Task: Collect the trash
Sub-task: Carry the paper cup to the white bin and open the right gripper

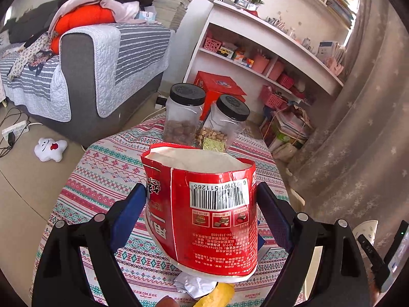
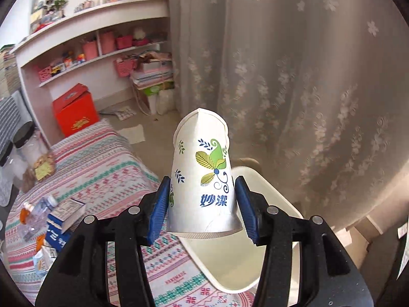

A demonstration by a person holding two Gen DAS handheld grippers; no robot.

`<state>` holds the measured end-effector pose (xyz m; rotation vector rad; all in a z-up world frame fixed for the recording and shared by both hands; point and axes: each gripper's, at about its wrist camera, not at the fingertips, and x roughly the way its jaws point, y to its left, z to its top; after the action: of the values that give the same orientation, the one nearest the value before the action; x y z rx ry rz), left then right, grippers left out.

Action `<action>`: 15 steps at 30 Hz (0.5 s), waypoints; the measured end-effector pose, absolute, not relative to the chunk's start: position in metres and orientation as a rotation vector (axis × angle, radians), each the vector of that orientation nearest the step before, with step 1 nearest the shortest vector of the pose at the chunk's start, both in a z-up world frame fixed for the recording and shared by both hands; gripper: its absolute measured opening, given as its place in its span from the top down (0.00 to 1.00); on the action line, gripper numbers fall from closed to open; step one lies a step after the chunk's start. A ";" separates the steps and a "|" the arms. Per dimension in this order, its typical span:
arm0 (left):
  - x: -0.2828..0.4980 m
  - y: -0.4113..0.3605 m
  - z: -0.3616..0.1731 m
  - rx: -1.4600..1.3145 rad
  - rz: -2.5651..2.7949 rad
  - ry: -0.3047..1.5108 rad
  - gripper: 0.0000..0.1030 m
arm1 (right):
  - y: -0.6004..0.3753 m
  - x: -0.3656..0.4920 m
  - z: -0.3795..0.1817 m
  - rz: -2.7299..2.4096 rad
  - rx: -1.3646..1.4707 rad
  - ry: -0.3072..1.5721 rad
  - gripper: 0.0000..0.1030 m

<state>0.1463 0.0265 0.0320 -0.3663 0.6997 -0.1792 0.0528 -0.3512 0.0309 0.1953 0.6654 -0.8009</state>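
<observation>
Left wrist view: your left gripper (image 1: 202, 204) jaws clench a red carton (image 1: 202, 204) with its torn mouth away from you, so it can take trash; its inside is hidden. Below the jaws, crumpled paper (image 1: 194, 285) lies on the bench (image 1: 102, 168); beyond them stand two black-lidded jars (image 1: 184, 115) of snacks. Your right gripper (image 2: 203, 204) jaws pinch a squashed paper cup (image 2: 202, 174), rim away from you, above a white bin (image 2: 271, 204).
</observation>
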 end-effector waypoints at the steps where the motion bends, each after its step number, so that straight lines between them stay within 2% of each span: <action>1: 0.146 0.019 0.031 -0.358 -0.185 0.702 0.18 | -0.361 0.050 0.025 -0.834 0.222 0.686 0.51; 4: 0.146 -0.003 0.026 -0.335 -0.215 0.717 0.18 | -0.379 0.039 0.020 -0.880 0.281 0.683 0.35; 6: 0.144 -0.021 0.024 -0.322 -0.258 0.728 0.18 | -0.381 0.030 0.028 -0.904 0.283 0.624 0.11; 7: 0.142 -0.032 0.024 -0.309 -0.279 0.728 0.18 | -0.383 0.024 0.034 -0.909 0.289 0.586 0.07; 15: 0.118 -0.142 0.028 -0.222 -0.480 0.741 0.18 | -0.424 -0.012 0.068 -0.947 0.447 0.375 0.07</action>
<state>0.1181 -0.1422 0.0280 -0.2219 0.7414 -0.4797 -0.0117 -0.4236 0.0678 0.4473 0.3751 -0.9474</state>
